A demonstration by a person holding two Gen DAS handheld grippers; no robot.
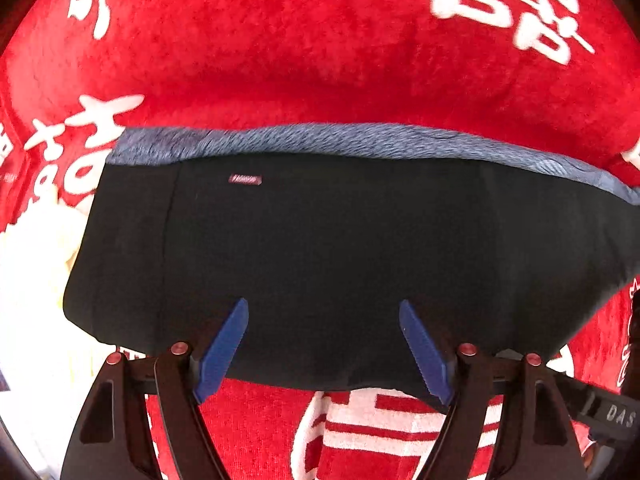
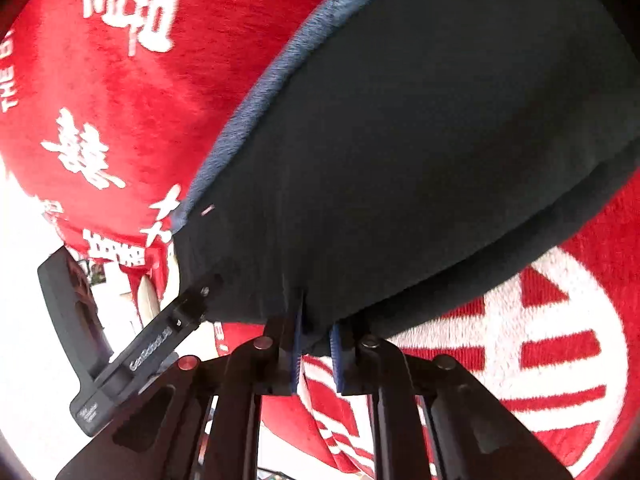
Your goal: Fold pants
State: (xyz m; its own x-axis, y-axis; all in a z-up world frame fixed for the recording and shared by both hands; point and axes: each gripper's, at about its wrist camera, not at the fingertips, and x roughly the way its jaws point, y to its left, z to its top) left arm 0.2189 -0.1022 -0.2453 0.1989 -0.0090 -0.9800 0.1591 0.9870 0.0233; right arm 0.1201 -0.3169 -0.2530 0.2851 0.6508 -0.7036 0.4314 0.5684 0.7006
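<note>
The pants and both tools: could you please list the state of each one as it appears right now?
pants: dark, folded flat on the red blanket, blue-grey lining showing along the far edge.
left tool: open, fingers spread above the pants' near edge.
right tool: shut on the pants' near edge.

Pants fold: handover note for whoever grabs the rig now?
Left gripper: open, fingers over the near edge of the pants, nothing pinched.
Right gripper: shut on the pants' near edge.
Pants: dark, already doubled into a broad band on the red blanket, blue-grey lining showing along the far edge.
Left: close the left gripper, make the next fold.
</note>
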